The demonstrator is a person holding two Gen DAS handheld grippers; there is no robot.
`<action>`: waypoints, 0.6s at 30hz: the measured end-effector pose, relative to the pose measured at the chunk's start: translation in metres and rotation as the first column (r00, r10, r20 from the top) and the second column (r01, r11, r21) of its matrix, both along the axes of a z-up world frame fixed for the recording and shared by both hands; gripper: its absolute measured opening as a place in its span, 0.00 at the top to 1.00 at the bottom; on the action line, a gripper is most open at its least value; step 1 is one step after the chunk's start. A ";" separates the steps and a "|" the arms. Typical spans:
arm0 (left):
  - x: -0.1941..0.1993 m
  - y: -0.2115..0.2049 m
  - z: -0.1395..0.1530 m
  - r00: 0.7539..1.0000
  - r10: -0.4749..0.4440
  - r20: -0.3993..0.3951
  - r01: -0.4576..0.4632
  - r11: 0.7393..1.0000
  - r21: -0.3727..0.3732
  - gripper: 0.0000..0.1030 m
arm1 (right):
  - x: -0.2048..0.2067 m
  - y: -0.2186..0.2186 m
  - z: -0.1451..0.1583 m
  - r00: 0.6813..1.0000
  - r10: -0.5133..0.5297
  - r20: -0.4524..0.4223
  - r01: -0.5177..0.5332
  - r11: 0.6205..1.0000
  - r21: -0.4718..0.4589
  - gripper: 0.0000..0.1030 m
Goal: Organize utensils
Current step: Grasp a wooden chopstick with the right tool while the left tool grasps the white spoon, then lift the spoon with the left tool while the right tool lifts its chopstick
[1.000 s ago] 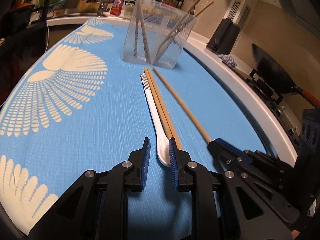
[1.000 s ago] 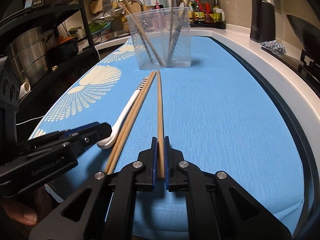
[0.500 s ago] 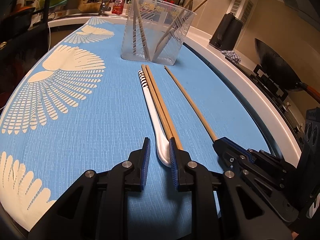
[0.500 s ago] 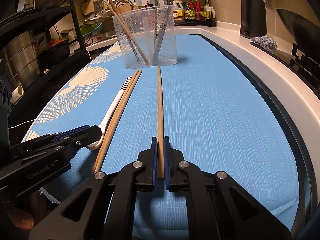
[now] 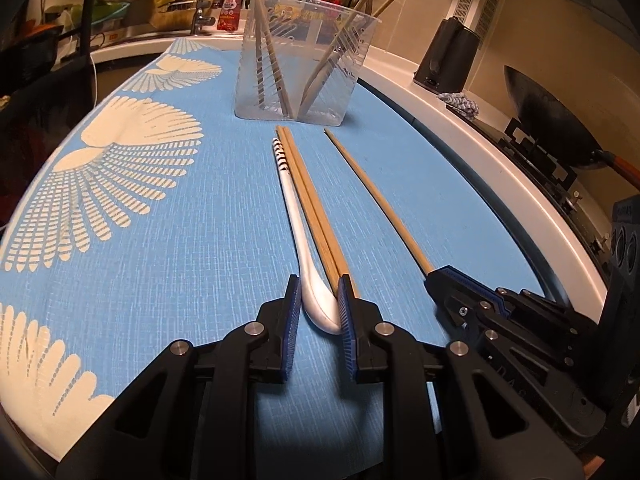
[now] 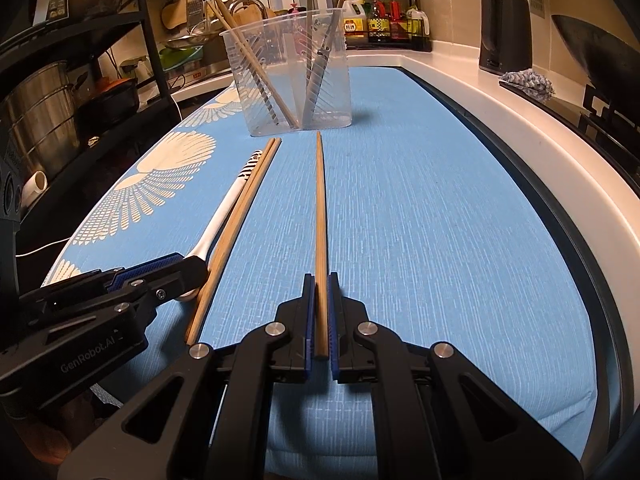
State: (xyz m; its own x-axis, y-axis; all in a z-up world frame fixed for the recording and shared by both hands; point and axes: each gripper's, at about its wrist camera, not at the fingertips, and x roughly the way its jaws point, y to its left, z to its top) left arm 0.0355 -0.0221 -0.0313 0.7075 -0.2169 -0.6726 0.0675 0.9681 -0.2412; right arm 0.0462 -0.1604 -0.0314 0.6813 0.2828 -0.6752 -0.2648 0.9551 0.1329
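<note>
The right gripper (image 6: 319, 312) was clamped on a single chopstick (image 6: 319, 216) lying on the blue mat (image 6: 420, 220). The left gripper (image 5: 319, 306) stood apart around the white spoon (image 5: 298, 236), beside two paired chopsticks (image 5: 310, 204).

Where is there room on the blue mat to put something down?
The widest bare patch of blue mat lies between the single chopstick and the white counter edge. Another lies left of the white spoon, over the fan pattern. It is crowded in the middle: spoon, chopstick pair, and clear holder behind them.
</note>
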 end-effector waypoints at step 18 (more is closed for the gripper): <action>-0.015 0.069 -0.001 0.974 0.179 0.139 -0.199 0.968 0.151 0.92 | 0.002 -0.007 -0.001 0.999 -0.044 0.008 0.044 0.999 -0.004 0.94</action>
State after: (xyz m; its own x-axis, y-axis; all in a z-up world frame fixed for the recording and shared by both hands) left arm 0.0210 0.0471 -0.0318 0.8049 0.0340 -0.5924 -0.1013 0.9916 -0.0806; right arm 0.0480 -0.1673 -0.0326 0.6985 0.2495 -0.6707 -0.2234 0.9664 0.1267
